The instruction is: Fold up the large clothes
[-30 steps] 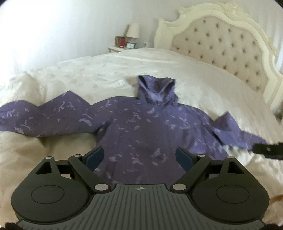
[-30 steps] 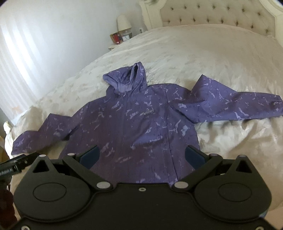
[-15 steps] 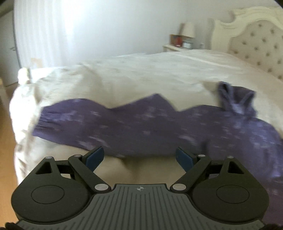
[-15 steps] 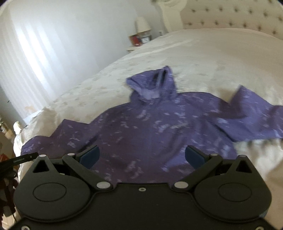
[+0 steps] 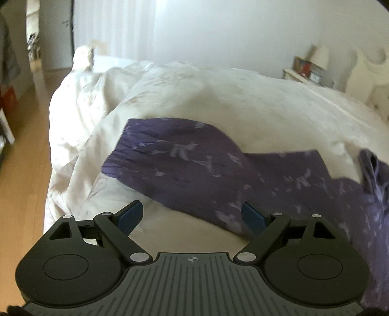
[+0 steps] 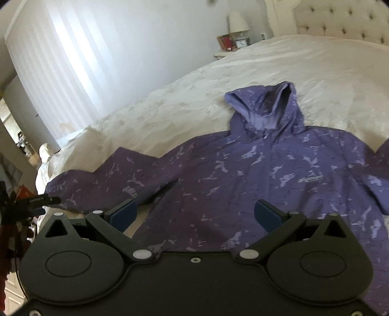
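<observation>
We see a purple hoodie (image 6: 255, 184) lying front-up and spread flat on the cream bedspread (image 6: 194, 97), its hood (image 6: 267, 109) pointing toward the tufted headboard (image 6: 340, 26). Both pairs of tongs hang at the hoodie's foot-of-bed side, away from the headboard. Our left tongs (image 5: 192, 216) are spread wide with nothing between the blue pads, over the lower edge of one outstretched sleeve (image 5: 175, 160), whose cuff lies at the end of the hoodie farthest from the hood; the left wrist view is smeared, so we cannot tell whether a pad touches the cloth, though it seems to hang just above. Our right tongs (image 6: 194, 215) are likewise spread and hold nothing, over the hoodie's body near the armpit of that sleeve. A nightstand with a lamp (image 6: 238, 21) stands beside the headboard
</observation>
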A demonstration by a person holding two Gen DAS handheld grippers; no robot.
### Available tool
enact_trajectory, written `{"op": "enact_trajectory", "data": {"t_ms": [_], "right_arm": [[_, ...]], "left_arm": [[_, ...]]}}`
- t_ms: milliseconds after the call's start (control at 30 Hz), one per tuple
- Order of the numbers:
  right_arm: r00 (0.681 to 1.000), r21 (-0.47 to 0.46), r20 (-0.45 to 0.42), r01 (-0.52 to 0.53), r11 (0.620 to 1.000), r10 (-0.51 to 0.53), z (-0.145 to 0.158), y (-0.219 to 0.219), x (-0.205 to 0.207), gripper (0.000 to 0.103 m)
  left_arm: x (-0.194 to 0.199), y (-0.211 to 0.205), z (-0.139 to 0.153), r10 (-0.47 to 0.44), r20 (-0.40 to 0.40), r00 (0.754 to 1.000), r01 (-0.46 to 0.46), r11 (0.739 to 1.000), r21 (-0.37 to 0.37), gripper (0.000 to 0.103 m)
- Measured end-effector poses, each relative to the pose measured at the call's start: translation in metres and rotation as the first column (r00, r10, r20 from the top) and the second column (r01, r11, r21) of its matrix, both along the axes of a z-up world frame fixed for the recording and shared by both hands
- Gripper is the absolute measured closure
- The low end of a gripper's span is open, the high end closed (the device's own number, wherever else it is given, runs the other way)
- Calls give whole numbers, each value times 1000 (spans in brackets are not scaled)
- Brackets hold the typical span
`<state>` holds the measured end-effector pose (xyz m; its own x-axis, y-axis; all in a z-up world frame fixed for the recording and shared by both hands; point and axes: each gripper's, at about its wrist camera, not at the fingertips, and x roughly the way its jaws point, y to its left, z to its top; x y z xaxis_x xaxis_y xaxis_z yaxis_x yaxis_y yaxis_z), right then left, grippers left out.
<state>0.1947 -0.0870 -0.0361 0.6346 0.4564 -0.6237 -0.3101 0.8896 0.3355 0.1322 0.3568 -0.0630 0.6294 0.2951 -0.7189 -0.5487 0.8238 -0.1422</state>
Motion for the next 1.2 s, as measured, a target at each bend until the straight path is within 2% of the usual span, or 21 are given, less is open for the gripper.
{"op": "enact_trajectory", "data": {"t_ms": [200,333,400,433,467,500,567,633,700,800,900,1033,1200], "right_arm": [[999,-6,-17,-28,1000,27,-10,14,6,1],[999,-16,-19,-43,999,43,-12,22,11,1],[999,-24,-19,-51,998,50,-14,27,16,1],[998,-28,-21,-53,998,52,-15,29,19,1],[998,-31,-21,-56,998,55,-16,31,23,1],[998,-34,-18,-59,998,58,-16,34,27,1],[998,-50,-2,-59,997,59,-19,41,37,1],[997,-73,22,-67,995,69,-22,49,48,12],[994,-86,18,-105,991,107,-28,61,62,38],[989,-49,-6,-149,988,149,-44,78,86,54],[982,-45,4,-187,981,187,-61,98,104,64],[967,-44,38,-249,968,250,-78,127,119,70],[968,-44,-38,-250,967,248,-108,153,139,80]], "left_arm": [[6,35,-17,75,24,997,-71,989,-133,15],[8,49,-22,84,58,995,-71,977,-200,19],[10,52,-19,76,86,993,-58,980,-192,54],[10,51,-15,81,95,992,-64,984,-165,62],[11,49,-11,87,100,991,-74,989,-130,82],[12,48,-7,87,104,991,-77,992,-98,89],[11,44,5,63,142,988,-53,996,-73,90],[8,40,18,40,191,981,-29,998,-58,94],[6,34,34,12,243,970,-4,999,-35,95],[8,23,55,-40,295,955,41,999,2,95],[11,9,74,-94,341,935,88,996,35,95],[24,-11,86,-153,376,914,133,988,79,96],[30,-32,99,-214,421,882,189,977,102,96]]}}
